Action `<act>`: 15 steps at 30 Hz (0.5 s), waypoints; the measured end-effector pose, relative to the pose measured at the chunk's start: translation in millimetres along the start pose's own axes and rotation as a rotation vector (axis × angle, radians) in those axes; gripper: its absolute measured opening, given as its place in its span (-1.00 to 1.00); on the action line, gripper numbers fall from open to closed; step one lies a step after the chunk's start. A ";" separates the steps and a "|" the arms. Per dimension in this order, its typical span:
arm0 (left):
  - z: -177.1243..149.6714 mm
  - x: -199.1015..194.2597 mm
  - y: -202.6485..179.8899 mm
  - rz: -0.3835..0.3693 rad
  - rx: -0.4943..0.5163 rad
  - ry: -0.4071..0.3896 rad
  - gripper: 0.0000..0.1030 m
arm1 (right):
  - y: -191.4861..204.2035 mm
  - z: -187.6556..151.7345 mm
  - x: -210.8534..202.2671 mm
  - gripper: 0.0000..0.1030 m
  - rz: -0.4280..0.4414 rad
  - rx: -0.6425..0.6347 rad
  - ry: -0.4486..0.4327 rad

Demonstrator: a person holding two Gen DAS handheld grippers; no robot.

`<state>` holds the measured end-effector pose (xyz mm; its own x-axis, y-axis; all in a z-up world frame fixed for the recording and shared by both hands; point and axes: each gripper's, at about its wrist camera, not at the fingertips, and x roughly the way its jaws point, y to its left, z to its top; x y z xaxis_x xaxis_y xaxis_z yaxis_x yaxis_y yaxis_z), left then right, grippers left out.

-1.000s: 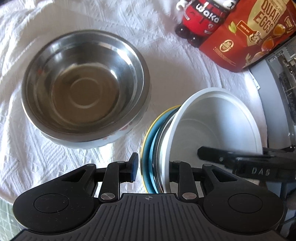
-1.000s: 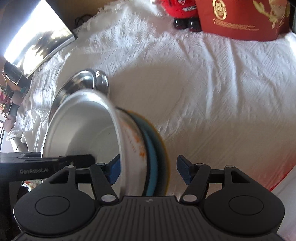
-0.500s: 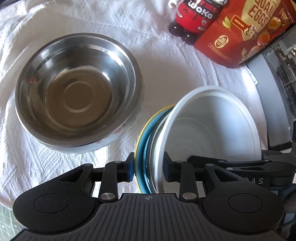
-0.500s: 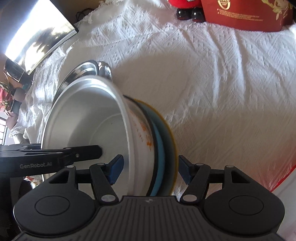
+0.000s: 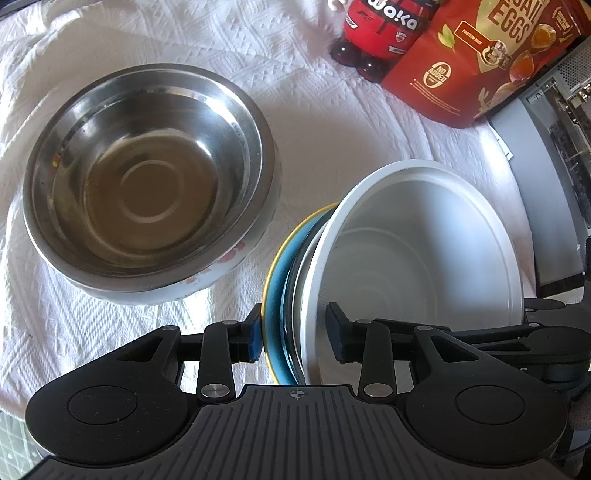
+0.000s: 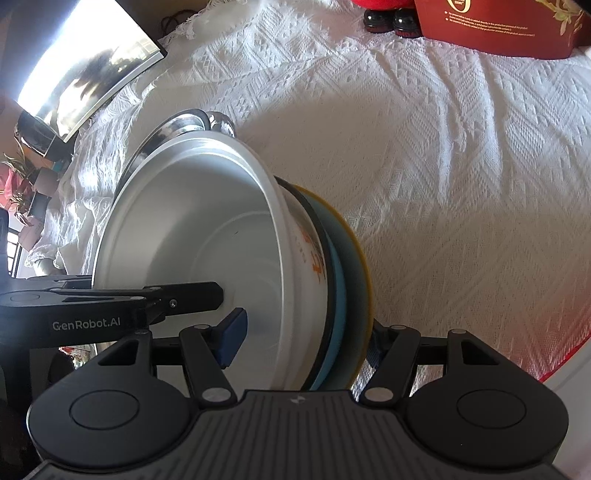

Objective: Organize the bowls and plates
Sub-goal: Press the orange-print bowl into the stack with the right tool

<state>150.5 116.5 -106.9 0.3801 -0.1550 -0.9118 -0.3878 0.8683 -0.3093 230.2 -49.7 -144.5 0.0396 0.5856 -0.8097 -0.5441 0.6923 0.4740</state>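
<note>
A stack stands tilted on edge on the cloth: a white bowl (image 5: 424,251) (image 6: 192,229), a dark-rimmed plate (image 5: 291,295) and a blue plate with a yellow rim (image 5: 277,295) (image 6: 338,295). My left gripper (image 5: 295,334) straddles the stack and its jaws are opening. Its left pad is at the yellow rim, and its right pad stands clear inside the bowl. My right gripper (image 6: 303,343) straddles the stack too, open wider than it. One pad sits inside the bowl and the plate leans at the other. A steel bowl (image 5: 147,184) nests in a floral bowl (image 5: 221,273) to the left.
White lace cloth (image 6: 443,147) covers the table. A red snack bag (image 5: 480,62) and a red bottle-shaped toy (image 5: 380,29) stand at the back. A grey case (image 5: 554,147) borders the right side. A shiny panel (image 6: 85,74) lies beyond the cloth's far left corner.
The left jaws have spread apart, leaving a gap at the bowl's inner wall. In the right wrist view the stack has shifted right, onto the right pad.
</note>
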 end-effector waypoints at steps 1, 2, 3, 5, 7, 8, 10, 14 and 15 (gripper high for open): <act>0.1 0.2 -0.6 -0.001 0.002 0.000 -0.23 | 0.2 -0.2 -0.1 0.26 0.000 -0.001 0.000; -0.7 0.5 -2.2 0.000 0.005 0.000 -0.19 | 0.2 -0.2 -0.1 0.26 0.000 -0.002 0.000; -1.1 0.6 -3.7 0.003 0.012 -0.001 -0.18 | 0.3 -0.3 -0.1 0.26 -0.001 -0.002 0.000; -1.3 1.0 -5.8 0.007 0.026 -0.002 -0.12 | -0.1 -0.5 -0.3 0.26 0.000 -0.008 0.003; -1.3 1.1 -6.0 0.010 0.028 -0.002 -0.12 | -1.4 -0.6 -0.3 0.26 0.003 -0.006 0.004; -1.2 1.0 -5.5 0.008 0.027 -0.002 -0.12 | -1.5 -0.4 0.0 0.26 0.004 -0.004 0.005; -1.4 0.8 -4.6 0.002 0.025 -0.002 -0.12 | -2.1 -0.8 0.1 0.26 0.005 -0.003 0.003; -0.2 1.3 -2.3 -0.012 0.017 0.005 -0.12 | -3.6 1.1 0.8 0.26 0.009 0.012 0.011; 0.8 1.5 -1.2 -0.018 0.013 0.011 -0.12 | -2.8 2.2 0.8 0.26 0.004 0.009 0.009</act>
<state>152.3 115.6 -107.7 0.3779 -0.1753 -0.9091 -0.3703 0.8713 -0.3220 233.6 -50.3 -145.7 0.0303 0.5846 -0.8108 -0.5363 0.6940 0.4804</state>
